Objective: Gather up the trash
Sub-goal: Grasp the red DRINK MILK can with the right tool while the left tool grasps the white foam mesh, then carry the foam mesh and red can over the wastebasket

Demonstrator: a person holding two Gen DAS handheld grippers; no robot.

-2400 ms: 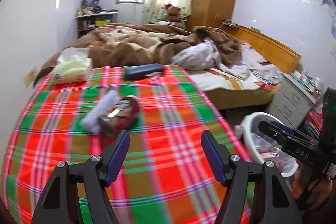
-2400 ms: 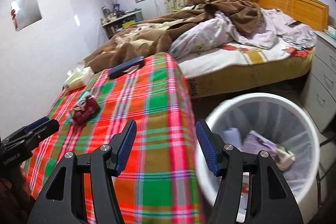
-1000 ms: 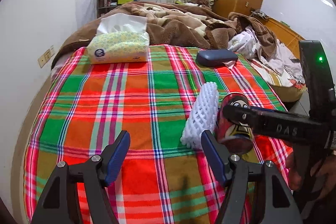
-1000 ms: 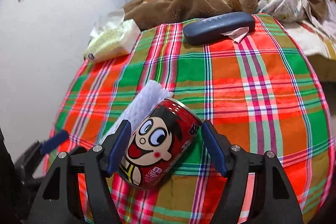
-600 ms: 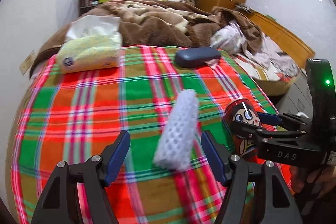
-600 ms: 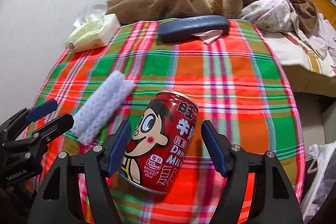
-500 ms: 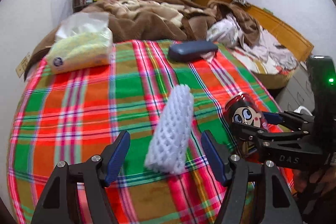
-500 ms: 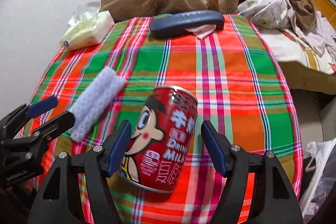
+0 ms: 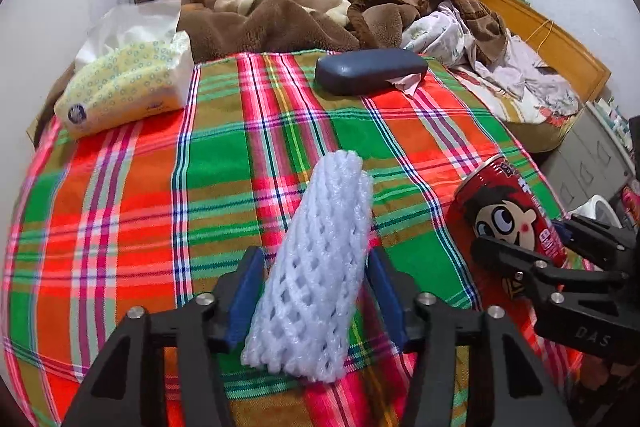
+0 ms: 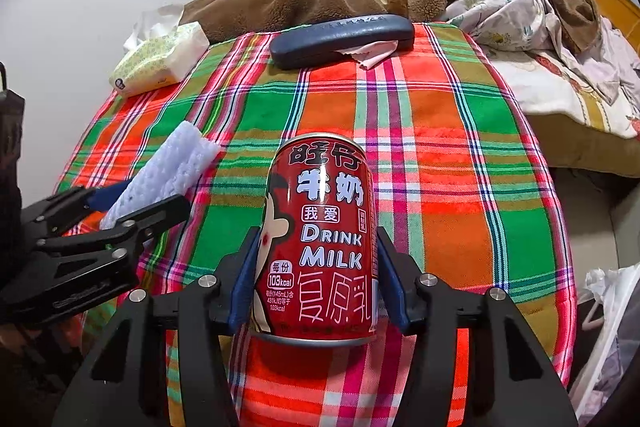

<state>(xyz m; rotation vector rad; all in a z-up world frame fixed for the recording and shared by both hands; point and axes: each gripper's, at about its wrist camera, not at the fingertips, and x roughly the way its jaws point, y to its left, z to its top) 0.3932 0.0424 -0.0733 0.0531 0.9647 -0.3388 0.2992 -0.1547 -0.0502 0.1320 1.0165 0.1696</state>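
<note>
**Both grippers loaded**

Your left gripper (image 9: 314, 301) is clamped on the white foam net sleeve (image 9: 320, 267), lying w/ its far end on the plaid surface (image 9: 160, 187). Your right gripper (image 10: 316, 281) is squeezing the red milk can (image 10: 320, 239), upright btw the pads. Tissue pack (image 9: 124, 87) & dark glasses case (image 9: 370, 69) sit at the far edge.

The trash bin (image 10: 612, 339) is cut off at the frame's edge.
</note>
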